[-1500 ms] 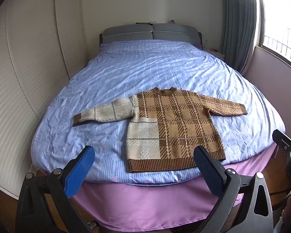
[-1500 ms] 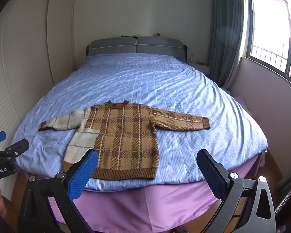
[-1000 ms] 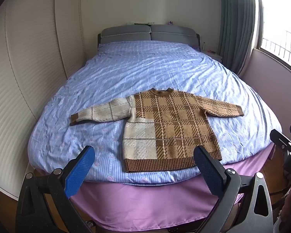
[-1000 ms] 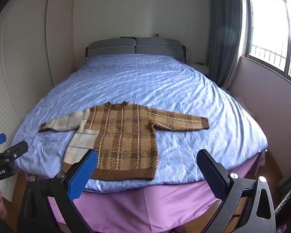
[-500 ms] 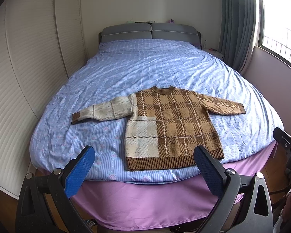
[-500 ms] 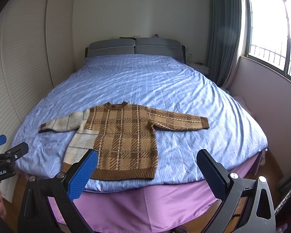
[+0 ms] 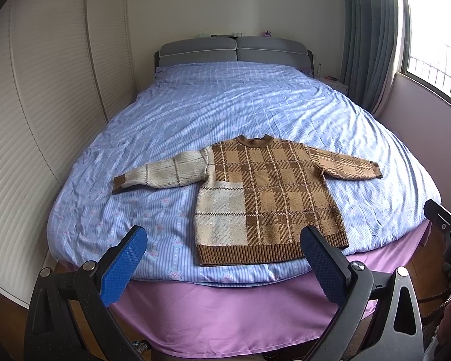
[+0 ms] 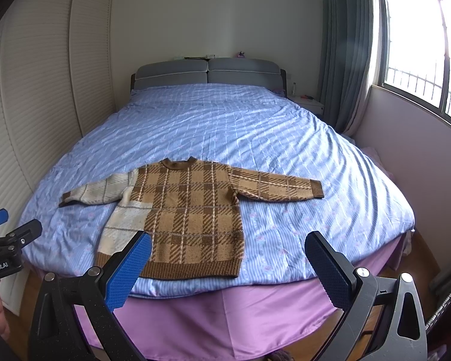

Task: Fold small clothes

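A small brown plaid sweater with a cream left sleeve and cream lower-left panel lies flat, face up, sleeves spread, near the foot of the bed; it also shows in the right wrist view. My left gripper is open and empty, held off the bed's foot edge, short of the sweater's hem. My right gripper is open and empty, also off the foot edge, in front of the hem's right part. Each gripper's tip shows at the edge of the other view.
The bed has a blue patterned cover and a purple skirt. A grey headboard stands at the far wall. A white louvred wardrobe runs along the left. A window, curtain and nightstand are on the right.
Both views shift only slightly; the grippers stay open and the sweater has not moved.
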Tool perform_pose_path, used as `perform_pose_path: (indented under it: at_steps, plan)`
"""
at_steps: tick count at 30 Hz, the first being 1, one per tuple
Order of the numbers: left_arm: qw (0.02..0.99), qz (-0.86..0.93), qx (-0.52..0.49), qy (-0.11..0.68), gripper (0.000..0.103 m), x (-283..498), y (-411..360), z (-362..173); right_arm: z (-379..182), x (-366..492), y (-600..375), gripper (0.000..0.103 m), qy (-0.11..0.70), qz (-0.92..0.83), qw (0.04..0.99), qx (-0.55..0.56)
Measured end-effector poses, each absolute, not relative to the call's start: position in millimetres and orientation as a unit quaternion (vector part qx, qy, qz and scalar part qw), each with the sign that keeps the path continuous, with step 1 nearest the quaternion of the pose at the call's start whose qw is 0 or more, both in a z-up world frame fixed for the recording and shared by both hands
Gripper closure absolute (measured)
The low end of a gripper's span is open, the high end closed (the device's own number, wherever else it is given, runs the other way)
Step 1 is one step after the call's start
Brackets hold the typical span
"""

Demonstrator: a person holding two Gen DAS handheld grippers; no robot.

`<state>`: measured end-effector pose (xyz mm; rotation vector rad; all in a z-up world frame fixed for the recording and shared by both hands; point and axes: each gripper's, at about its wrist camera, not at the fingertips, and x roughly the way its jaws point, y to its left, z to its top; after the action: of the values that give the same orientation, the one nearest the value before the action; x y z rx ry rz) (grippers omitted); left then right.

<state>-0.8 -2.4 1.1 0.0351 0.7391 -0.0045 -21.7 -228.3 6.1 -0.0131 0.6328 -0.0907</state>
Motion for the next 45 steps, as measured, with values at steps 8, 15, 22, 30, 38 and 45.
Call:
perform_pose_path:
  at_steps: [8,15,22,30,38,45]
  plan:
    - [0.933,0.001,0.016,0.36,0.0,0.5,0.8,2.6,5.0,-21.2,-228.9,0.0,0.311,-0.045,0.949,-0.005]
    - [0.933,0.0,0.015,0.36,0.0,1.1,1.1,2.7,5.4,-21.9,-229.4,0.0,0.312,-0.046,0.949,-0.006]
    - [0.933,0.0,0.016,0.36,0.0,-0.6,-2.5,1.5,5.3,-21.7,-230.0,0.0,0.312,-0.045,0.949,-0.006]
    - [0.933,0.0,0.016,0.359,0.0,-0.8,-1.5,1.6,5.0,-21.5,-229.7,0.0,0.312,-0.045,0.949,-0.006]
    - [0.933,-0.001,0.016,0.36,0.0,-0.8,-1.5,1.3,5.0,-21.1,-229.5,0.0,0.313,-0.045,0.949,-0.005]
    - [0.933,-0.001,0.016,0.36,0.0,-1.2,-2.2,0.6,4.8,-21.1,-229.1,0.0,0.313,-0.045,0.949,-0.005]
